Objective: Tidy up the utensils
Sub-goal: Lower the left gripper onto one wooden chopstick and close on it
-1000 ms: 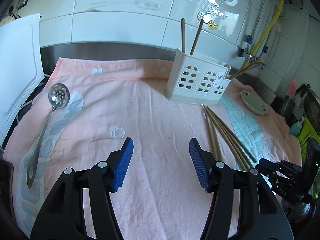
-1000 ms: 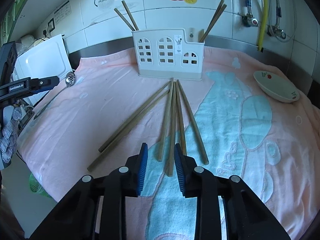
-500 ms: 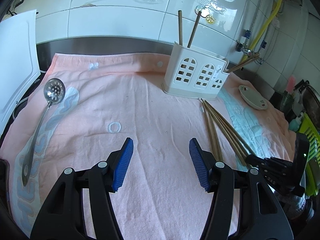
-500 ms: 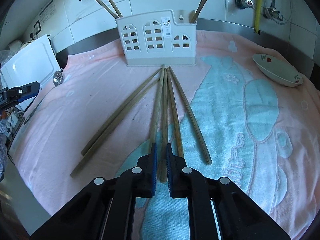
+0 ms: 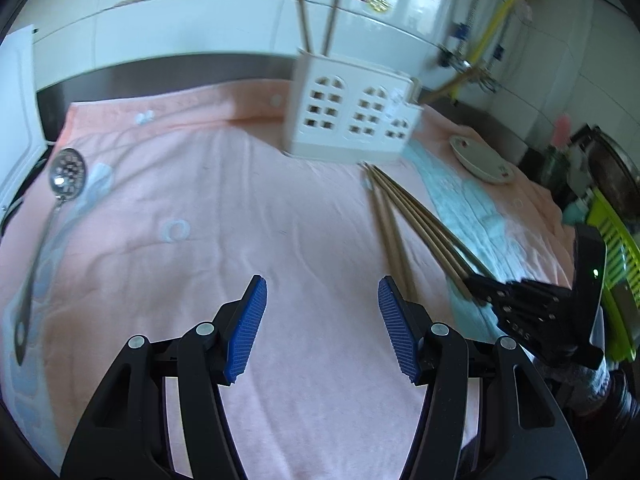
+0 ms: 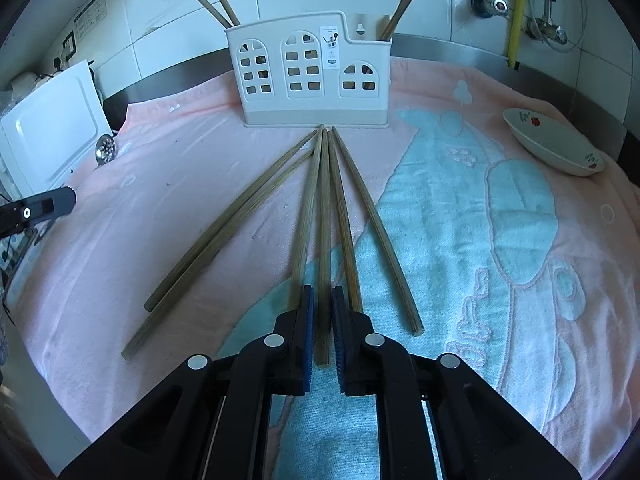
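Observation:
Several wooden chopsticks [image 6: 340, 216] lie fanned on the pink towel in front of a white utensil holder [image 6: 312, 76] that has chopsticks standing in it. My right gripper [image 6: 322, 320] is shut on the near end of one middle chopstick [image 6: 323, 240], which still lies on the towel. In the left wrist view my left gripper [image 5: 320, 320] is open and empty above bare towel, left of the chopsticks [image 5: 416, 224]; the holder [image 5: 352, 120] stands beyond. The right gripper [image 5: 480, 290] shows at the chopstick ends.
A slotted metal spoon [image 5: 52, 208] lies at the towel's left side. A white cutting board [image 6: 52, 132] leans at the left. A small white bowl [image 6: 552, 144] sits at the right. Taps and a yellow hose [image 6: 516, 4] are on the tiled wall.
My right gripper has moved forward over the chopstick ends and closed from open onto one middle chopstick. My left gripper has moved slightly toward the holder and stays open.

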`<state>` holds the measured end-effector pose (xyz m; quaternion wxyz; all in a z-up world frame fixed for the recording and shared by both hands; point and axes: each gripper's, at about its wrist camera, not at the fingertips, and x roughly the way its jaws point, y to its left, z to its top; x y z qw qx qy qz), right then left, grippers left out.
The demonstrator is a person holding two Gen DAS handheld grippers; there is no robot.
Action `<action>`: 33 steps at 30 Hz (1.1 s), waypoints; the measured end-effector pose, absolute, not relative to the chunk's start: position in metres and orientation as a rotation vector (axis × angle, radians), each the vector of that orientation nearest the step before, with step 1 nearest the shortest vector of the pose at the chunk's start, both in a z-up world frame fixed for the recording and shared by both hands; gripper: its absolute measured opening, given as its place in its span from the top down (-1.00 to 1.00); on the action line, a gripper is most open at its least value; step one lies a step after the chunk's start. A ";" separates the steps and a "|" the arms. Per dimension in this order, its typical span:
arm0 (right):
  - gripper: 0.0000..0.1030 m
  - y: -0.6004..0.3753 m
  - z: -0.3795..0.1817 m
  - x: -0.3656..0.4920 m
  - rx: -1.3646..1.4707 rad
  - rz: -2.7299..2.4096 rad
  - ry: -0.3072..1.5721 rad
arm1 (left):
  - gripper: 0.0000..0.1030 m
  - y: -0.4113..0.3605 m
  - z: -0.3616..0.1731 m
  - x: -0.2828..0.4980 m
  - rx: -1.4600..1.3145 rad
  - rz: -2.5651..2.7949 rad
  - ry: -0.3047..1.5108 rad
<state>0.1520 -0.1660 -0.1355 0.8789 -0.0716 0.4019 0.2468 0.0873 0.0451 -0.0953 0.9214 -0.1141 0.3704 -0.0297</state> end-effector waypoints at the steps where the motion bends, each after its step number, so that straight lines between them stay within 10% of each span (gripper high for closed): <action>1: 0.86 -0.166 -0.136 0.151 -0.152 0.512 0.834 | -0.13 0.041 -0.097 0.088 -0.231 -0.071 0.766; 12: 0.87 -0.175 -0.117 0.143 -0.132 0.518 0.788 | -0.10 -0.008 -0.118 0.110 -0.195 -0.158 0.837; 26: 0.87 -0.190 -0.079 0.131 -0.113 0.531 0.697 | 0.81 -0.022 -0.138 0.145 -0.221 -0.150 0.902; 33: 0.87 -0.196 -0.075 0.130 -0.106 0.530 0.688 | 0.83 -0.030 -0.144 0.153 -0.204 -0.146 0.932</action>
